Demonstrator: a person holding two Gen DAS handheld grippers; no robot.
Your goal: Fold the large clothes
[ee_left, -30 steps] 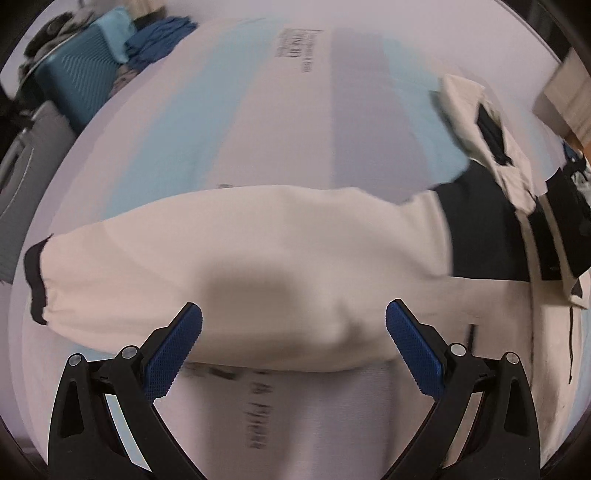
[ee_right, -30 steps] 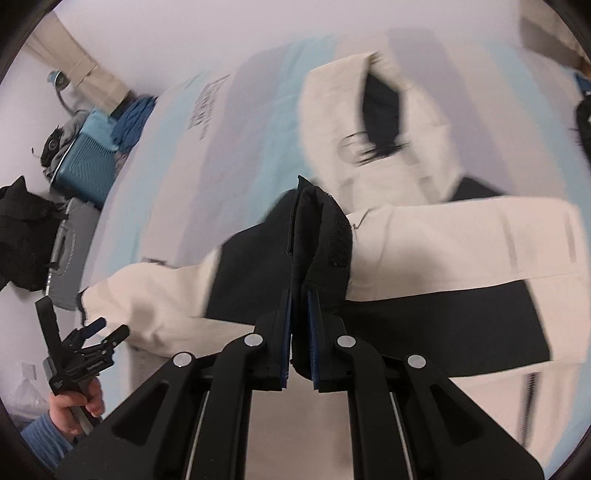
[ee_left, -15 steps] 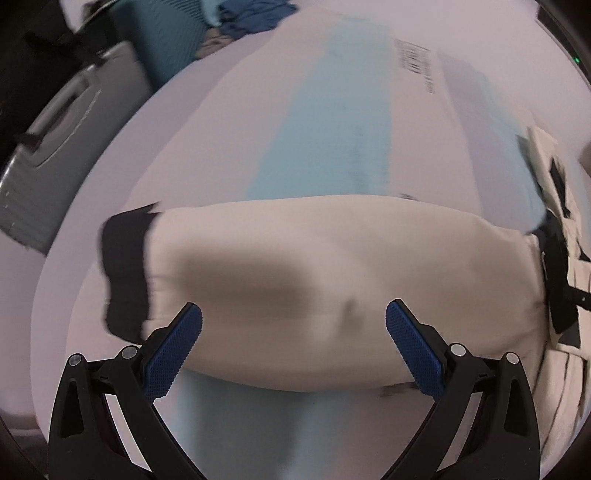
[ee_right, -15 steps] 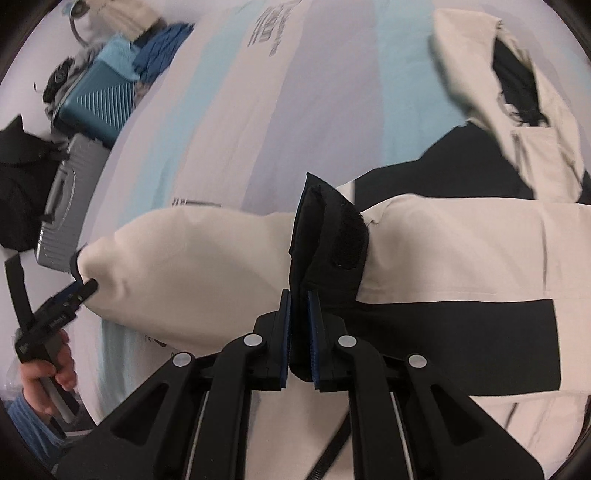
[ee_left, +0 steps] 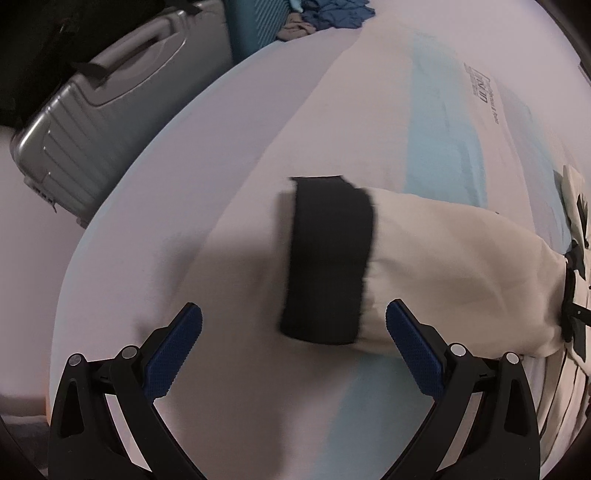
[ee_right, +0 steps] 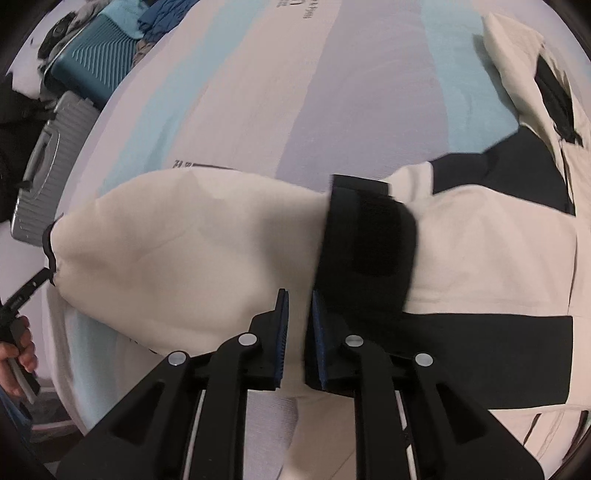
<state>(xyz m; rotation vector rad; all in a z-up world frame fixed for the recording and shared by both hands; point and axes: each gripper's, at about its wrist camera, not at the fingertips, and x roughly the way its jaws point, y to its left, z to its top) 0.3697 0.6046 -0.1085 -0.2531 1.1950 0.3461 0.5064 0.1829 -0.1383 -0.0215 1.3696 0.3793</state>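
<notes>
Striped bedding [ee_right: 258, 92], in pale blue, white and lilac bands, is spread beneath a cream-and-black jacket [ee_right: 498, 258]. Beside the bed, a silver suitcase [ee_left: 99, 122] and a teal suitcase [ee_right: 92, 62] are seen, with blue clothes [ee_left: 332, 14] heaped behind.

The left gripper [ee_left: 293, 347] is held wide open and empty above the black cuff [ee_left: 328, 258] of the left sleeve [ee_left: 461, 266], which lies flat on the bedding. 0.5 s ago that cuff lay off past the left finger; it is now framed between both fingers.

The right gripper [ee_right: 297, 332] is parted by a narrow gap; the black cuff tab [ee_right: 369, 240], clamped 0.5 s ago, now rests just beyond the right finger, released onto the jacket body.

Only the right wrist view records the hood [ee_right: 524, 66] and the person's left hand [ee_right: 16, 354].
</notes>
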